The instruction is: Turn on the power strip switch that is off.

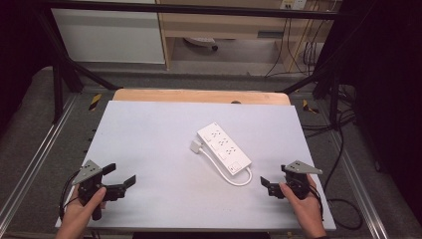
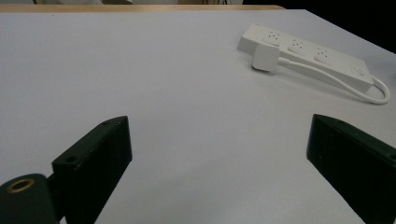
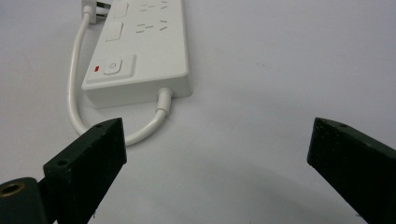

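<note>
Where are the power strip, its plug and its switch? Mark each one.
power strip [image 1: 224,143]: high view, middle of its top face.
plug [image 2: 265,58]: left gripper view, front face of the white plug body.
switch [image 3: 112,66]: right gripper view, centre of the round button.

I see a white power strip [image 1: 224,147] with a white cable [image 1: 238,178] and white plug [image 1: 195,146]; a small red mark [image 3: 96,69] sits beside its switch. The table [image 1: 149,149] I work on is pale grey-white, with a light wood edge [image 1: 199,95]. My left gripper [image 1: 121,175] and right gripper [image 1: 272,182] are black, topped by grey plates.
</note>
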Action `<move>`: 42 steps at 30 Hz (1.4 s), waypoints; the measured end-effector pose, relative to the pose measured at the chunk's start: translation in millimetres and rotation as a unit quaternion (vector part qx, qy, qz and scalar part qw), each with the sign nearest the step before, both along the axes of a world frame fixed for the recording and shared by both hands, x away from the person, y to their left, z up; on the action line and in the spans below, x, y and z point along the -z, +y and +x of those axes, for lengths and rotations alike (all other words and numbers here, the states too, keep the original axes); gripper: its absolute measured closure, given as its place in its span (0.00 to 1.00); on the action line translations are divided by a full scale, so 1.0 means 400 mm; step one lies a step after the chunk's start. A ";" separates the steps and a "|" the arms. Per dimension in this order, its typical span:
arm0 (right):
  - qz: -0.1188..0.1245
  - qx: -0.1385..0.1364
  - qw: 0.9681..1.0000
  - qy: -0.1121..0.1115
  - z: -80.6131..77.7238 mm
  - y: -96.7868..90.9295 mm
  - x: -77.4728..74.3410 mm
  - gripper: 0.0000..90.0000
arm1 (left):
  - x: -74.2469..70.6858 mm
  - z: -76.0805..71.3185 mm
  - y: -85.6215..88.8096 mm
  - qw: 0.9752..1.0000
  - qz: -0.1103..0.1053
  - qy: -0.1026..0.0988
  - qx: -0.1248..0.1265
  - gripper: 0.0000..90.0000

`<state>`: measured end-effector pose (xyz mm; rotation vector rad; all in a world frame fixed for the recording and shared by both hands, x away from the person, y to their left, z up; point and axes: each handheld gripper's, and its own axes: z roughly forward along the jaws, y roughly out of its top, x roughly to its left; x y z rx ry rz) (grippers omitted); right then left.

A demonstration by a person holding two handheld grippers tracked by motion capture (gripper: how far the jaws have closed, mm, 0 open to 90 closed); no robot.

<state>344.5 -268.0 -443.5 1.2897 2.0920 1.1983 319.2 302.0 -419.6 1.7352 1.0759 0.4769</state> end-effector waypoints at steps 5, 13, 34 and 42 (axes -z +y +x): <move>-0.001 0.000 1.000 -0.001 0.002 0.001 -0.002 0.05 | -0.001 -0.003 0.003 1.000 -0.006 -0.001 0.002 0.08; -0.010 -0.003 1.000 -0.007 0.001 0.006 -0.005 0.05 | -0.009 -0.007 0.002 1.000 -0.013 -0.011 0.011 0.08; -0.017 -0.008 1.000 0.004 0.005 0.019 -0.002 0.04 | -0.012 -0.006 -0.002 1.000 -0.018 0.002 0.016 0.07; -0.018 -0.019 1.000 0.001 0.002 0.023 -0.004 0.04 | -0.023 0.004 -0.008 1.000 -0.019 0.000 0.016 0.07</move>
